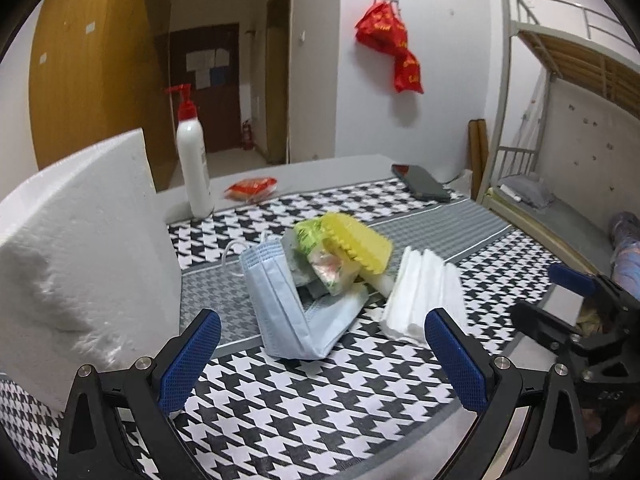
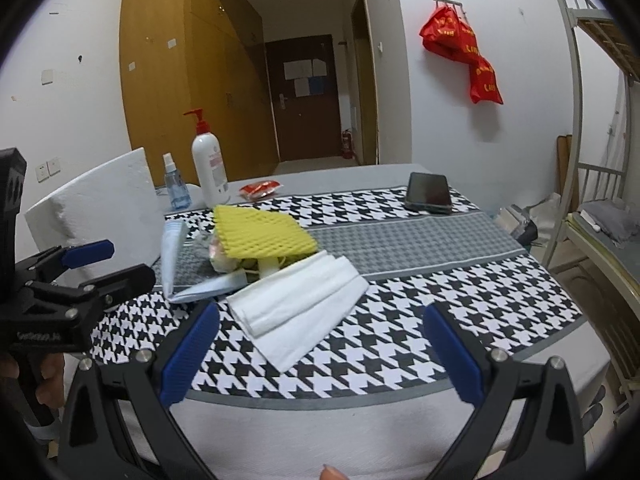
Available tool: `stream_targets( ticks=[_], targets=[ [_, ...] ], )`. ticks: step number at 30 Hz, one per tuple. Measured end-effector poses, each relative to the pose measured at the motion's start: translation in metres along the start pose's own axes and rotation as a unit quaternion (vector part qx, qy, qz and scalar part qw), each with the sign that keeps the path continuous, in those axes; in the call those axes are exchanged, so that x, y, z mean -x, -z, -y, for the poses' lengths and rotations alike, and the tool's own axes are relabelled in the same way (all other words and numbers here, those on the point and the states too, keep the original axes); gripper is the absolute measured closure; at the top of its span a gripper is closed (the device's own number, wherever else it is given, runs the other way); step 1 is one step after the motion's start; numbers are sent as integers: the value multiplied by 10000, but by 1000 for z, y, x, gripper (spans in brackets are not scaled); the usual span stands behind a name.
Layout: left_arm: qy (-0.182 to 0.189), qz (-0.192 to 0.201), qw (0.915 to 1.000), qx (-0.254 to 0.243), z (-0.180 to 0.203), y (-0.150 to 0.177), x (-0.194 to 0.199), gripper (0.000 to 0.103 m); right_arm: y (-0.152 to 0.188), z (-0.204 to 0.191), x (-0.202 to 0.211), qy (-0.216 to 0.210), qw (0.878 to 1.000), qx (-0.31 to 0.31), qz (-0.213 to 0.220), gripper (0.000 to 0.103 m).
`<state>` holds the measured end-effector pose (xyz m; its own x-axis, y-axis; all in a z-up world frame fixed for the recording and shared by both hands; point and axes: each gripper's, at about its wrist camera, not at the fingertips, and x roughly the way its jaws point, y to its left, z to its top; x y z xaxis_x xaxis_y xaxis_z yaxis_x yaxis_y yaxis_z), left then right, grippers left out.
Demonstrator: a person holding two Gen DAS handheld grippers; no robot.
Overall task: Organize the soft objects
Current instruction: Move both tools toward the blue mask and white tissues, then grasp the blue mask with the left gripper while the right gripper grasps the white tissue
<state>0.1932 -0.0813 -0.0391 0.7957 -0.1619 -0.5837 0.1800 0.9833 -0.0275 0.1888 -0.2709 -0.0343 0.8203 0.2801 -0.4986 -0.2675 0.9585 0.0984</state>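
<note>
The left gripper [image 1: 322, 354] hovers wide open and empty over the houndstooth cloth [image 1: 304, 400], and the right gripper [image 2: 320, 350] is just as wide and empty. Straight ahead at 12 o'clock from the left one sits the soft pile — a blue face mask [image 1: 280, 304] under a yellow foam net [image 1: 358, 246] — with folded white tissues [image 1: 420, 296] touching it at 1 o'clock. Farther out stand a white foam block [image 1: 76, 248] at 9 o'clock, a pump bottle [image 1: 194, 160] at 11 and a phone [image 1: 420, 182] at 1.

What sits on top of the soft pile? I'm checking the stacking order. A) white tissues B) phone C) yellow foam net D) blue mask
C: the yellow foam net caps the pile, the mask lies below and the tissues lie beside it.
</note>
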Motion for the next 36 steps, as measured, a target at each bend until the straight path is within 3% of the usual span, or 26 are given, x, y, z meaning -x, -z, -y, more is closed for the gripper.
stream_targets(
  ticks=[14, 25, 30, 33, 35, 36],
  targets=[
    [-173, -718, 9967, 325, -17, 3, -48, 15, 0, -3, -33, -205, 9991, 33, -365, 0],
    [-237, -1018, 9937, 407, -21, 4, -62, 28, -3, -8, -56, -402, 9973, 96, -612, 0],
    [-179, -1109, 9928, 408, -19, 4, -65, 41, -5, -7, -60, -466, 9966, 112, -674, 0],
    [-192, -1143, 9925, 401, -19, 4, -66, 52, -6, -8, -62, -506, 9962, 118, -704, 0],
    [-174, -1150, 9926, 359, -18, 5, -65, 65, -6, -9, -63, -516, 9958, 157, -741, 0],
    [-164, -1146, 9926, 369, -19, 6, -64, 65, -7, -9, -64, -530, 9955, 171, -767, 0]
  ],
)
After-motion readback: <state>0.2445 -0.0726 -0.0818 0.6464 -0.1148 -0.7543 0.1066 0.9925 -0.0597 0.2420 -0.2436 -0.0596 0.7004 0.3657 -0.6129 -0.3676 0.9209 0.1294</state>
